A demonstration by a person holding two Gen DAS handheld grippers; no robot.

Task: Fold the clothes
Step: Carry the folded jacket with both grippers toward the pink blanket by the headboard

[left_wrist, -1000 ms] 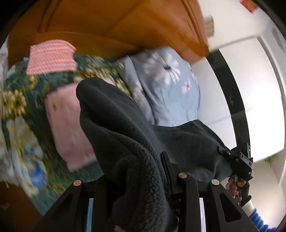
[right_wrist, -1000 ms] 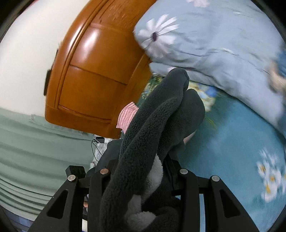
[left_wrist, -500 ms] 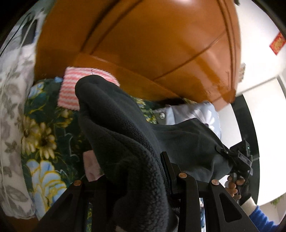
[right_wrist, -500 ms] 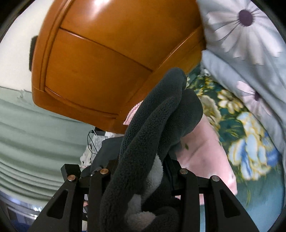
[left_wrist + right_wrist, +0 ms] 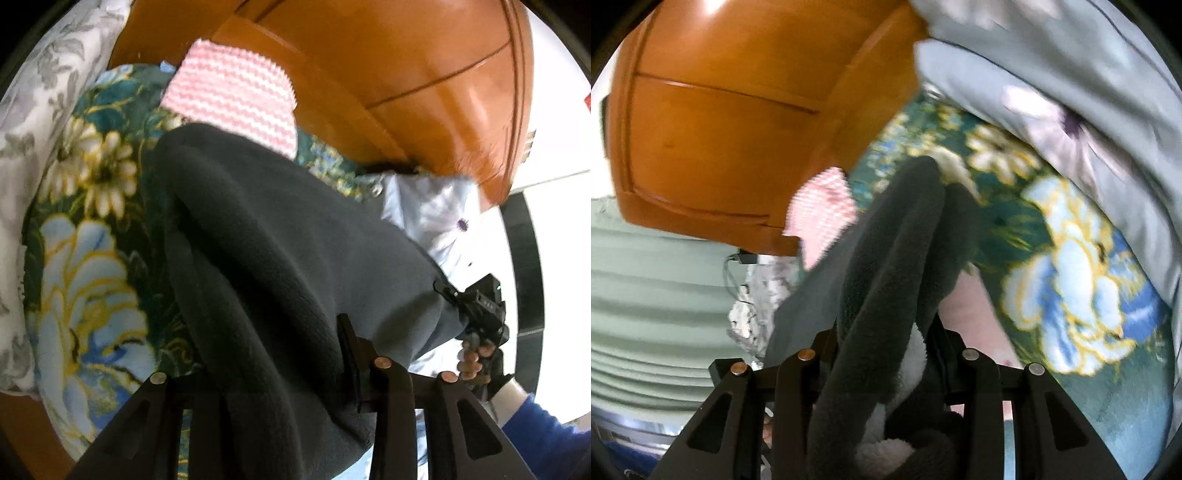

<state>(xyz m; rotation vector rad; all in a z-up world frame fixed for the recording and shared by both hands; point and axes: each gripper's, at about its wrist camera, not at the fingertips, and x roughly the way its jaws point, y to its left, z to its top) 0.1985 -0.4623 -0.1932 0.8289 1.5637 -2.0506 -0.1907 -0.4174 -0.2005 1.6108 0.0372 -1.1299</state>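
Note:
A dark grey fleece garment (image 5: 280, 266) hangs stretched between both grippers above the floral bedspread (image 5: 88, 266). My left gripper (image 5: 280, 369) is shut on one bunched end of it; the fleece hides the fingertips. My right gripper (image 5: 890, 332) is shut on the other bunched end (image 5: 908, 251), whose white lining shows. The right gripper also shows in the left wrist view (image 5: 480, 306), held by a hand. A folded pink-and-white striped garment (image 5: 236, 99) lies near the headboard. A plain pink garment (image 5: 975, 314) lies under the fleece.
An orange wooden headboard (image 5: 406, 74) rises behind the bed. A pale blue flowered pillow (image 5: 1071, 74) lies at the right. A grey-and-white flowered cloth (image 5: 33, 110) lies at the left bed edge. Green curtains (image 5: 646, 295) hang beyond the bed.
Both grippers have carried the fleece toward the headboard and lower over the bedspread. The striped garment now sits much closer, and the plain pink garment is mostly covered in the left wrist view.

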